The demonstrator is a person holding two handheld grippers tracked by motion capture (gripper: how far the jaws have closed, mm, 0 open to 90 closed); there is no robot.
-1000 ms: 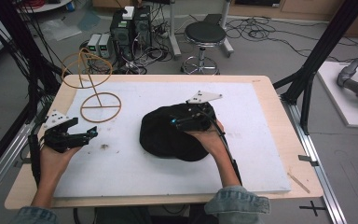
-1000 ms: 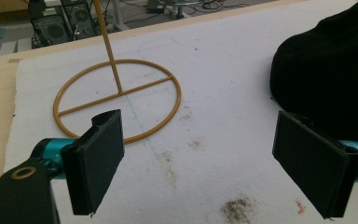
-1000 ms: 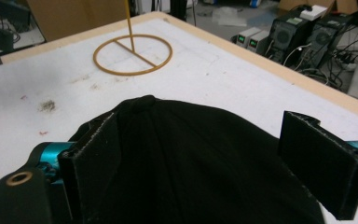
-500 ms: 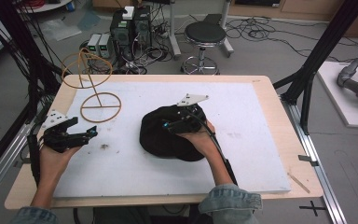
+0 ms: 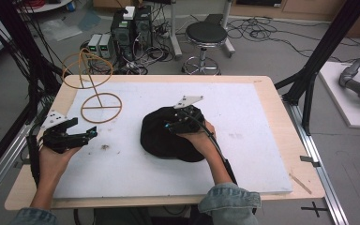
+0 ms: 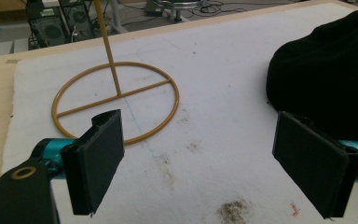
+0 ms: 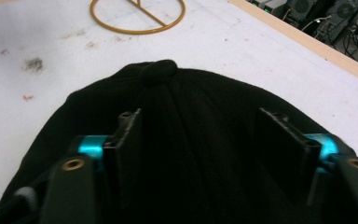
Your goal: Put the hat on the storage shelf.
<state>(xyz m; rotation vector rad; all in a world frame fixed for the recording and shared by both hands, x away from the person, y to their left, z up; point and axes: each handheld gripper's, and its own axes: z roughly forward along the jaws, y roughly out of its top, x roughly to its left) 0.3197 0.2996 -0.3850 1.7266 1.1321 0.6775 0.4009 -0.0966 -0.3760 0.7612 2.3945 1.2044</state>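
A black cap (image 5: 161, 143) lies on the white foam board (image 5: 243, 112), crown up, its top button (image 7: 157, 72) facing away from my right gripper. My right gripper (image 5: 170, 126) rests on the crown and points left. Its jaws have just been closing and stand apart on either side of a fold of the cap's cloth (image 7: 198, 116); I see no firm pinch. My left gripper (image 5: 85, 127) hovers over the board's left side, wide open with nothing between its pads (image 6: 98, 158). The cap (image 6: 326, 70) is to its right.
A yellow wire stand with a ring base (image 5: 102, 107) (image 6: 116, 100) (image 7: 137, 18) stands at the board's back left. The wooden table edge (image 5: 281, 108) frames the board. Behind the table are a stool (image 5: 206, 35), computers (image 5: 131, 26) and cables.
My right gripper has slid a little left and down onto the cap, and its jaws have narrowed. The left gripper has not moved.
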